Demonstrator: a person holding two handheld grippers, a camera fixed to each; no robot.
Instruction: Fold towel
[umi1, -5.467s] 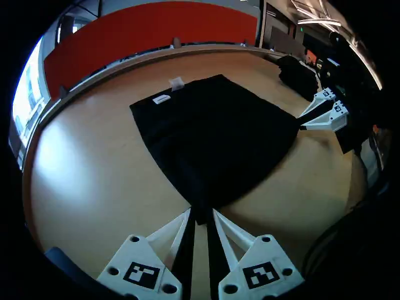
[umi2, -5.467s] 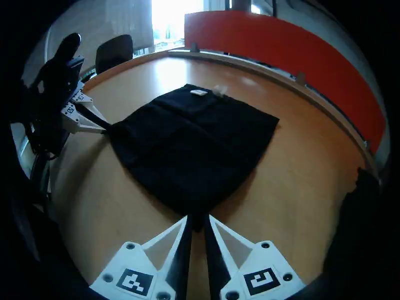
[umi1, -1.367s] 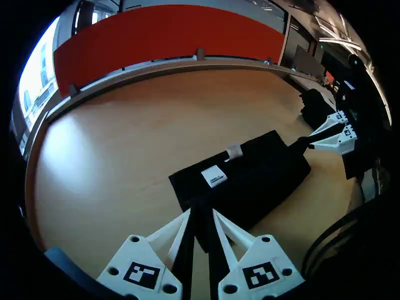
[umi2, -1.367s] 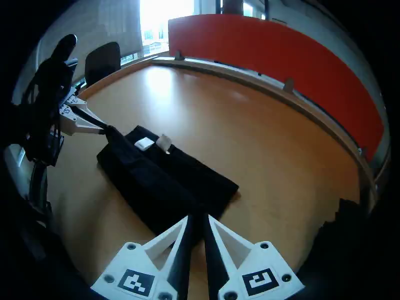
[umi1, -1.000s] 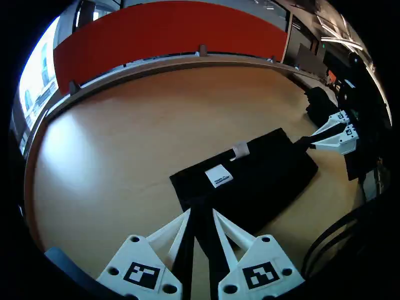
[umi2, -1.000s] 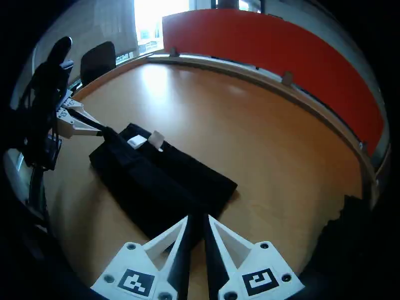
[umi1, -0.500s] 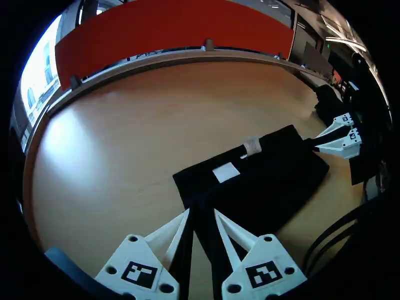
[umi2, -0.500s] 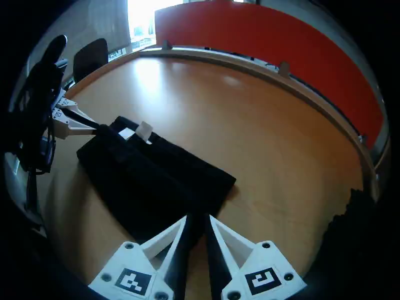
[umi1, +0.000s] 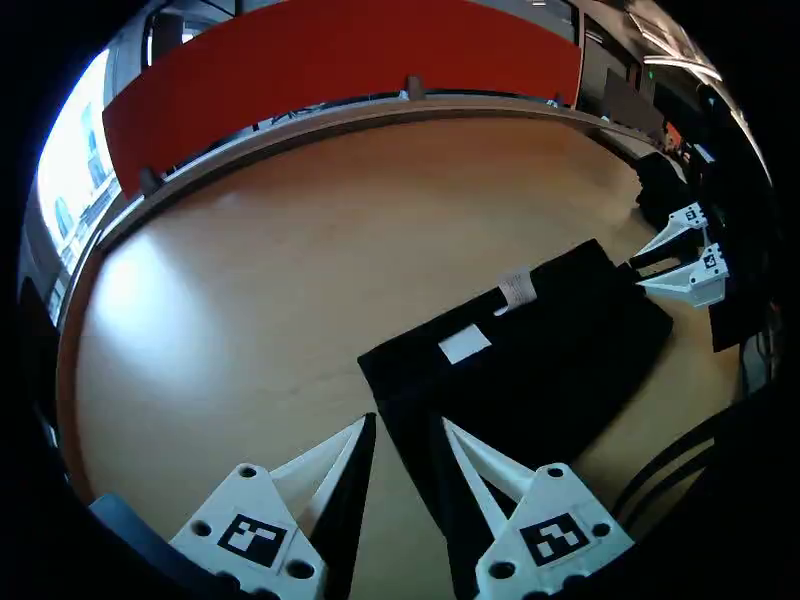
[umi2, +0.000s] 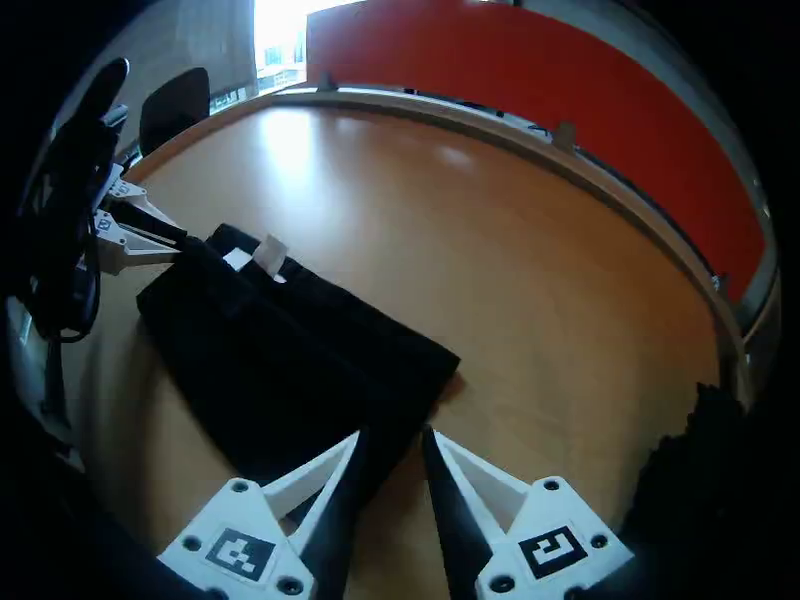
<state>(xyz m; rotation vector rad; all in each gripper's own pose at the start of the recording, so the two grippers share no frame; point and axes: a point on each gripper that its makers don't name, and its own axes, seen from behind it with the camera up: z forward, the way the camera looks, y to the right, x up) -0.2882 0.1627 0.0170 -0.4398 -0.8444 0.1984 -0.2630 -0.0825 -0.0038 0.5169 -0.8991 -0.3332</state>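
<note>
Folded black towel lay flat on the table. Left gripper jaws were apart, with one towel corner loose between them. Right gripper jaws were also apart, straddling the opposite end's corner.

A black towel is seen folded into a long strip on the wooden table, with a white label and a small tag on top. The left gripper is held with fingers parted around the near corner. At the far end the right gripper is seen, fingers likewise spread.
</note>
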